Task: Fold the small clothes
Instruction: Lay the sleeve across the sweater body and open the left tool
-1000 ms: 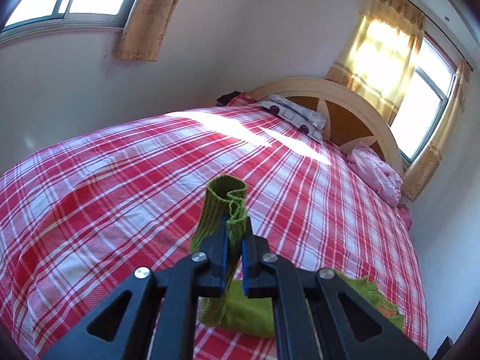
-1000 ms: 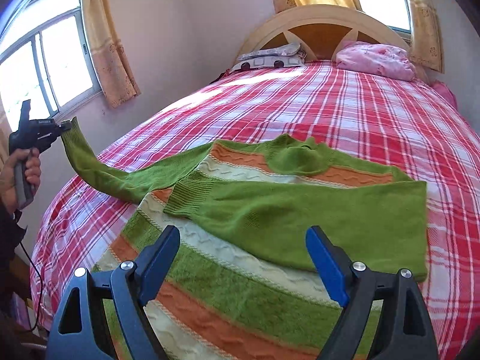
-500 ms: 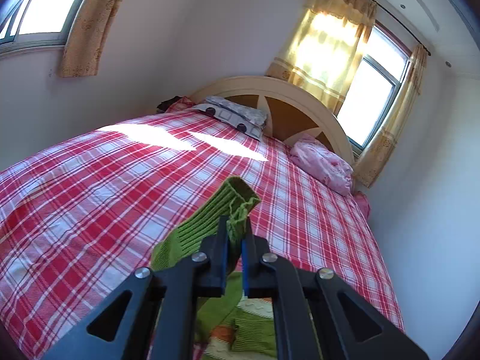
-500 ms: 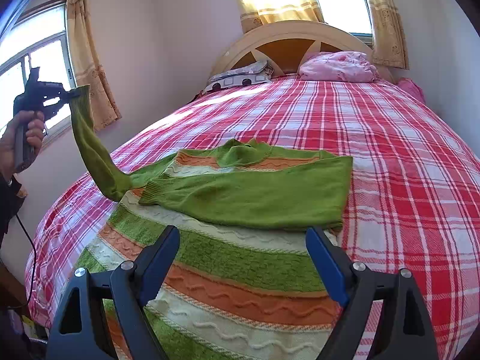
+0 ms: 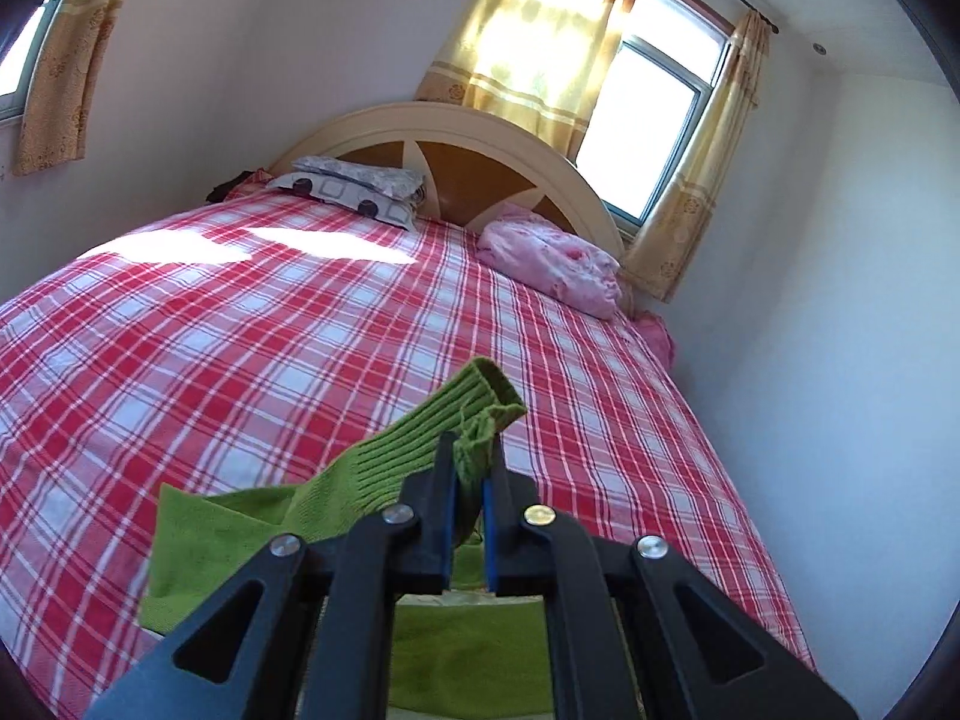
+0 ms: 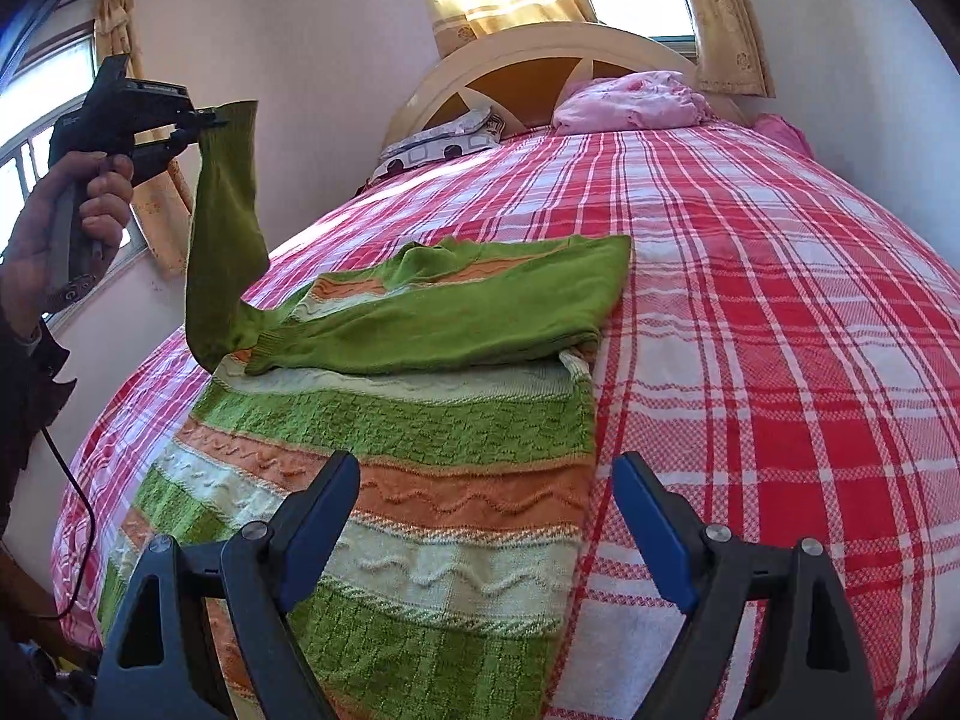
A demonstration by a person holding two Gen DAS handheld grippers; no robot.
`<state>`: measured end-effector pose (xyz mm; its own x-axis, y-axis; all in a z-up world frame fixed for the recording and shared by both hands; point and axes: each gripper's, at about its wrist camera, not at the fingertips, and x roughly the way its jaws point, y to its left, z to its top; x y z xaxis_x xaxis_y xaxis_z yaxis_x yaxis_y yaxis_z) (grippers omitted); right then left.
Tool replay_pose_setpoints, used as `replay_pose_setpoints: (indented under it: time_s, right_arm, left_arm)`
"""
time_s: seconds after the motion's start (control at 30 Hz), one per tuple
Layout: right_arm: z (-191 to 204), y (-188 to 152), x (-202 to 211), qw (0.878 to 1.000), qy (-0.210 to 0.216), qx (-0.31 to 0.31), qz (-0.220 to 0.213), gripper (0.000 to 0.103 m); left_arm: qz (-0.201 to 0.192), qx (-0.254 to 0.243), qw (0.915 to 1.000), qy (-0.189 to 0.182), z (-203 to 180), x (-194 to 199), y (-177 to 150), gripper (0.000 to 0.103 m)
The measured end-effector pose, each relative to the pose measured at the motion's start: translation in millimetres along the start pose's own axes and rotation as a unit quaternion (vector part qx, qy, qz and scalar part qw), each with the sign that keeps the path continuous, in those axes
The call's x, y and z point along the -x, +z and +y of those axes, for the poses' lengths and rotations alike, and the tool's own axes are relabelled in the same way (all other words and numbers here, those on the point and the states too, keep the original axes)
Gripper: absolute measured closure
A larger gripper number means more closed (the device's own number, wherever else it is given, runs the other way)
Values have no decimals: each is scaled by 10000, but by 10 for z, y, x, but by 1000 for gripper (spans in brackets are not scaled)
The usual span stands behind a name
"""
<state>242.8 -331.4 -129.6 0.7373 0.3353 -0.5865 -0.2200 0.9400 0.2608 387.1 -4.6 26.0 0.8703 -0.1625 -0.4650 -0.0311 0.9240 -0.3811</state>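
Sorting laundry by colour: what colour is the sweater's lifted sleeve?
Plain green, ribbed at the cuff; the sleeve shows best in the right wrist view.

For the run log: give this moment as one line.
left gripper: shut on sleeve cuff, lifted | right gripper: open, above sweater | other sleeve: folded across | bed

The sweater [image 6: 420, 420] hem runs under the right hand-held gripper [image 6: 486, 516], cut off below
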Motion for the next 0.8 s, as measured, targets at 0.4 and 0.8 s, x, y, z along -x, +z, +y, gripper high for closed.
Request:
replay_pose_setpoints:
  time_s: [0.4,0.8]
  right_arm:
    - [32,-87,-79,9999,-49,18,162,16]
    - [-68,-76,-96,9995,82,-246,200,16]
  left_arm:
    - [770,-1126,9903,244,-854,-868,-1100,96]
    - [1264,-1838,9747,169,-1141,-1144,-1433,82]
